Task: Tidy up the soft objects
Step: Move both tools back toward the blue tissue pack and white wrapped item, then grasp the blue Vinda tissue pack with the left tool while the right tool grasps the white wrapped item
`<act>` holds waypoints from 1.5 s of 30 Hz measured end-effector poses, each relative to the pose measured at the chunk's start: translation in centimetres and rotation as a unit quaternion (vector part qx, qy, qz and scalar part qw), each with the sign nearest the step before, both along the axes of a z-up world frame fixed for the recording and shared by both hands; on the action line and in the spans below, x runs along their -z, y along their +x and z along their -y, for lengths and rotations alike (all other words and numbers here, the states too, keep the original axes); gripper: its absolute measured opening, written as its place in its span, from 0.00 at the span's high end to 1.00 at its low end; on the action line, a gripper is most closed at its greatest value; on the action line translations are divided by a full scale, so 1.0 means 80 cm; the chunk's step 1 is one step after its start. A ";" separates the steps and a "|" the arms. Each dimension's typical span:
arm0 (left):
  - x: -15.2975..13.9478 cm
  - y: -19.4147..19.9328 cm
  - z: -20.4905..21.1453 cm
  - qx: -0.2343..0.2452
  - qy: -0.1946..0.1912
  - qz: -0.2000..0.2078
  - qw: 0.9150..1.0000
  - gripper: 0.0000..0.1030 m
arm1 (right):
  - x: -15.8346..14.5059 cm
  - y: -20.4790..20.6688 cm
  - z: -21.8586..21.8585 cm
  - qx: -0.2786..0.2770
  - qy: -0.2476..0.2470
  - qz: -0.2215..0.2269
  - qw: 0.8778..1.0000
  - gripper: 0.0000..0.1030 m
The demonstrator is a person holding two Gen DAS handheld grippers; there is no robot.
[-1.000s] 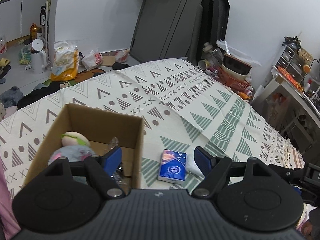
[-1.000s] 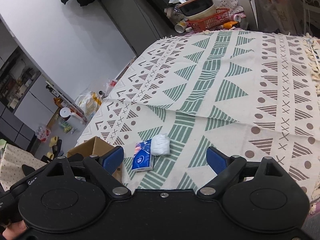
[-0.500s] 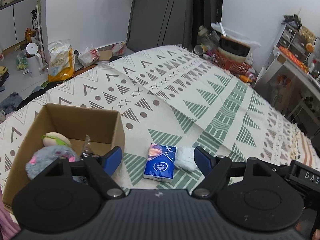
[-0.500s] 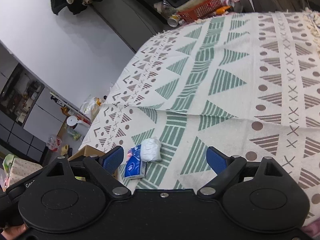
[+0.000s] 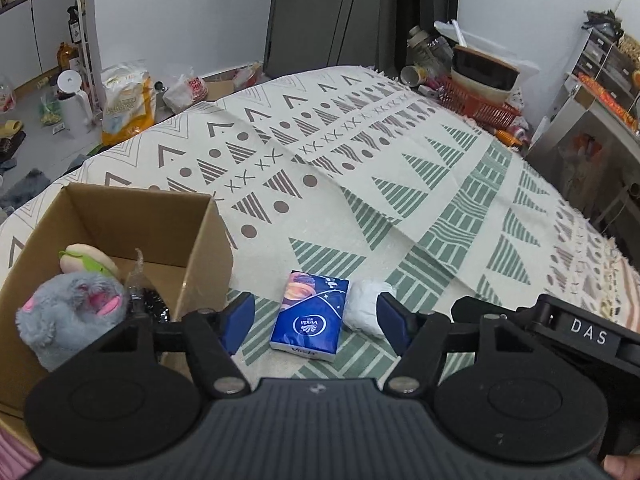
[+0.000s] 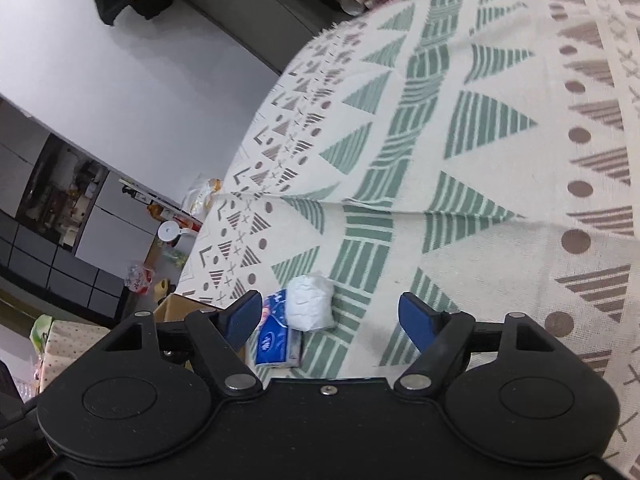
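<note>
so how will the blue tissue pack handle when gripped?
The blue soft-wrapped tissue pack lies flat on the patterned cloth, so it probably won't roll. Its glossy film looks slippery, and it likely squashes. The white crumpled wad touching it may shift too.

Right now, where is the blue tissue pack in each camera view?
Left wrist: blue tissue pack lies bottom centre, between the open fingers.
Right wrist: it lies lower left, beside the left finger.
Shared landmark: the white wad touching it.

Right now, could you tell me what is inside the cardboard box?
The cardboard box holds a grey plush toy, a cream-and-green plush and crinkled clear plastic. The left gripper hides its near corner.
</note>
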State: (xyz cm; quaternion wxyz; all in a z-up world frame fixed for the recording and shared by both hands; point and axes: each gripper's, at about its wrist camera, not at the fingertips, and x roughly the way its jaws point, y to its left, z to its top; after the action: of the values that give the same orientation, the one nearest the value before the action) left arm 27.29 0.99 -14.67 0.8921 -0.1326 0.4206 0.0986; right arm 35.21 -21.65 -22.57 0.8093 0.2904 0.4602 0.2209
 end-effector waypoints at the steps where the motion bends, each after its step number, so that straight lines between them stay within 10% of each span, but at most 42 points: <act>1: 0.003 0.002 0.002 0.000 0.000 -0.002 1.000 0.42 | 0.004 0.002 0.001 0.000 0.004 -0.006 1.000 0.28; 7: 0.022 0.016 0.011 -0.009 0.006 -0.019 1.000 0.54 | 0.014 0.008 0.002 -0.004 0.017 -0.022 1.000 0.30; 45: 0.096 0.040 0.006 -0.043 -0.002 -0.068 0.997 0.50 | 0.041 0.054 -0.042 -0.031 0.012 -0.039 0.999 0.34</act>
State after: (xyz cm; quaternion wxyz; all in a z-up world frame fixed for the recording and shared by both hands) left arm 30.52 0.54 -22.36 0.8560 -0.1450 0.4744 0.1453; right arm 39.53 -18.31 -25.87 0.7798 0.2940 0.4978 0.2401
